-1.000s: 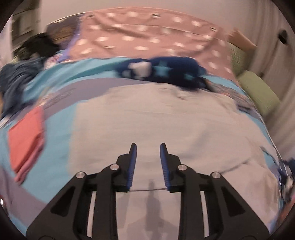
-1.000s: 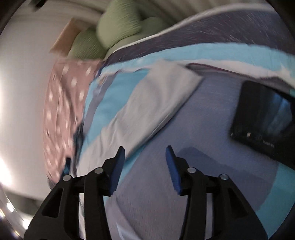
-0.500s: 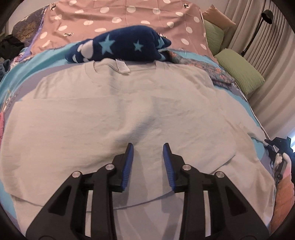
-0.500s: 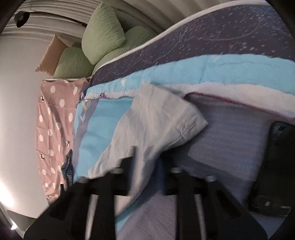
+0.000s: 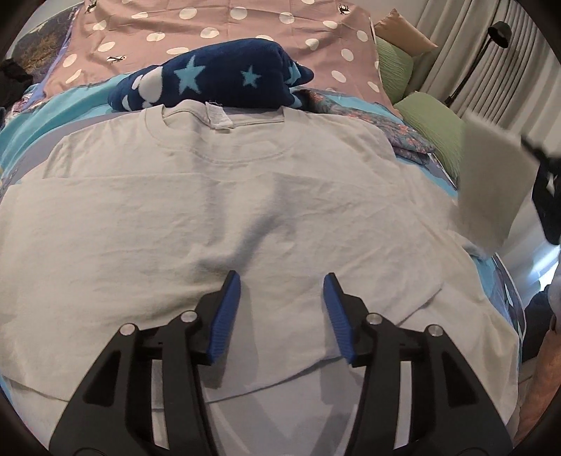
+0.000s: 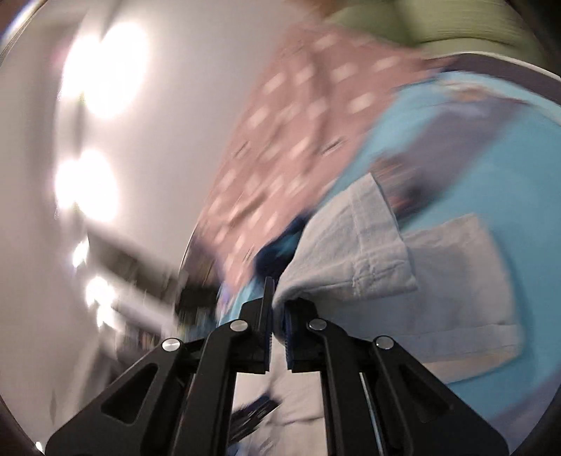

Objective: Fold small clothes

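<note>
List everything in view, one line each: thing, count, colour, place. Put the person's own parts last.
T-shirt: one, light grey, spread flat on the bed, its right sleeve lifted.
Star blanket: one, navy with pale blue stars, bundled behind the collar.
Polka-dot cover: one, dusty pink with white dots, at the head of the bed.
Bedspread: one, turquoise and grey, under everything.
Pillows: two, green, far right.
Floor lamp: one, black, by the curtains.
Left claw: open, over the shirt's lower half.
Right claw: shut on the sleeve.
</note>
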The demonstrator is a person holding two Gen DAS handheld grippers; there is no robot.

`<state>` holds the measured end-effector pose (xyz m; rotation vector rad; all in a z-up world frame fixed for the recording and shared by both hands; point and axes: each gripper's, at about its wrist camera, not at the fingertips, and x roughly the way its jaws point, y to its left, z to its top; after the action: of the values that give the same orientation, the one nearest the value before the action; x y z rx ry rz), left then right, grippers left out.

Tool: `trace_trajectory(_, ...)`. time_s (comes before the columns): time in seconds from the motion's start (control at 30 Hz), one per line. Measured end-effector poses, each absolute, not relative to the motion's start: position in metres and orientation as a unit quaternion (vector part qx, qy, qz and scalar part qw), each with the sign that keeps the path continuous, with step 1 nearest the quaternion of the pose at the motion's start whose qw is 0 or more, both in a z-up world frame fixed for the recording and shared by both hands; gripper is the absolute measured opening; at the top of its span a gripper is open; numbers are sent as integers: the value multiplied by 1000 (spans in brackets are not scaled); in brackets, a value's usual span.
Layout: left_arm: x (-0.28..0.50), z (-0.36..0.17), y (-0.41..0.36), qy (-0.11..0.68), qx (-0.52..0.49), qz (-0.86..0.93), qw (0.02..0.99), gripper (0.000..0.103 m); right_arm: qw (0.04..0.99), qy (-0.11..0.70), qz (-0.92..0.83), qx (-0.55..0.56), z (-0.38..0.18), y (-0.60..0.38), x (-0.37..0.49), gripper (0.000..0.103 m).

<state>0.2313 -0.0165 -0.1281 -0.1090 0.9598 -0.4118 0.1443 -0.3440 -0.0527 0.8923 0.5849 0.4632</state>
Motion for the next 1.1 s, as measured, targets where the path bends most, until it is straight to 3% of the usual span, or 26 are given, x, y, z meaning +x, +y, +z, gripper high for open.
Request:
trace_trajectory(0.17, 232, -130, -5, 454, -93, -216, 859, 50, 830, 367, 262, 330, -80, -241, 162, 6)
trace_trajectory(0.37, 234, -132, 21, 450, -187, -250, 837, 49, 840, 443, 240, 201, -122, -191, 151, 10)
trace_trajectory(0.43, 233, -132, 23, 447, -199, -256, 834, 49, 843, 455, 239, 159, -131, -179, 142, 18)
trace_trajectory(0.47, 233, -133, 23, 446, -200, -258, 833, 49, 842, 457, 241, 156, -134, -177, 137, 32)
trace_trajectory(0.53, 233, -135, 23, 445, -201, -259, 834, 49, 842, 452, 240, 170, -136, -180, 134, 40)
trace_trajectory(0.77, 231, -137, 28, 434, -216, -265, 833, 49, 868, 414, 134, 239, -130, -210, 144, 40)
trace_trajectory(0.83, 229, -136, 33, 428, -227, -261, 835, 44, 863, 414, 137, 253, -133, -209, 154, 36)
trace_trajectory(0.87, 228, -135, 38, 423, -240, -261, 834, 40, 861, 412, 154, 256, -133, -204, 158, 29)
trace_trajectory(0.93, 226, -132, 46, 417, -265, -275, 825, 39, 863, 398, 211, 228, -126, -186, 157, 21)
trace_trajectory(1.1, 224, -124, 58, 406, -284, -295, 817, 39, 871, 376, 314, 21, -114, -122, 123, 20)
